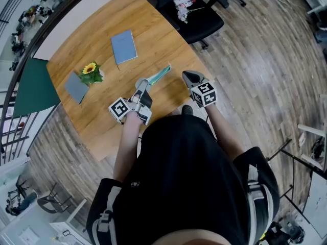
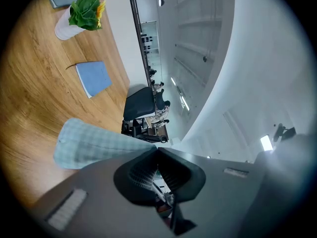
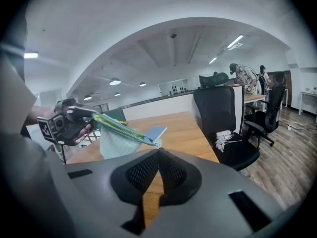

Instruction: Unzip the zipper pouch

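Teal checked fabric zipper pouch (image 1: pixel 159 75) with a yellow-green zipper stretches across centre frame above the wooden table (image 1: pixel 92 45). The left gripper (image 1: pixel 142 84) is clamped tight on its lower-left end. The right gripper (image 1: pixel 186 75) is closed, with the zipper pull (image 3: pixel 155 143) just off its tips.

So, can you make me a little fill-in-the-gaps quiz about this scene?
The left claw grips the checked pouch, the right claw its zipper pull, above the ___ table.
The notebook nearest the office chair is ___.
The sunflower has ___ petals.
The office chair is ___.
Missing: wooden, blue, yellow, black.
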Demonstrator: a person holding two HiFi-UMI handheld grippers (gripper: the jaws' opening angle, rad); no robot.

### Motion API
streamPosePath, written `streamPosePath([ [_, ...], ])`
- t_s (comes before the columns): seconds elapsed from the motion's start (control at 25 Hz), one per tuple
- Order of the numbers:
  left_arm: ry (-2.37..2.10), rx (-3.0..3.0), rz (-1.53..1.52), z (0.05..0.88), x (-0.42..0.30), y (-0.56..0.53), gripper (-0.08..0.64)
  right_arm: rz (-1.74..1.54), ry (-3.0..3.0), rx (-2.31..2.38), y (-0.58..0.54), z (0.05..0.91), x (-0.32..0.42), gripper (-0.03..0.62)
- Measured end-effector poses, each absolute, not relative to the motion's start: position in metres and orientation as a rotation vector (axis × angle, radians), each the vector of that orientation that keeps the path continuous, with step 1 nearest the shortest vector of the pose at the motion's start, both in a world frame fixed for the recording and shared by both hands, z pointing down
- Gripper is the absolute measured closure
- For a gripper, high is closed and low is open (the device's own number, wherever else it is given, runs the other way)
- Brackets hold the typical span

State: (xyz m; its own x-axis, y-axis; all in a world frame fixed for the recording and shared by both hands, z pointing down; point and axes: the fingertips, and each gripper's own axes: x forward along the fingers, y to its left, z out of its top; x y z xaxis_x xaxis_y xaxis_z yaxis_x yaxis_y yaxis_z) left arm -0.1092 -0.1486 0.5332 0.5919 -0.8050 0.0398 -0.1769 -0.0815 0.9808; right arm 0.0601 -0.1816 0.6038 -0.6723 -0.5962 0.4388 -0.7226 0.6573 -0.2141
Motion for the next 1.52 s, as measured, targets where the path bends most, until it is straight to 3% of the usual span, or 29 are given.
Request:
streamPosePath([
  [1.52, -0.904, 1.577, -0.674, 0.529, -0.138, -0.154, 0.558, 0.592, -2.501, 1.043, -0.165, 0.620, 0.068, 0.591],
])
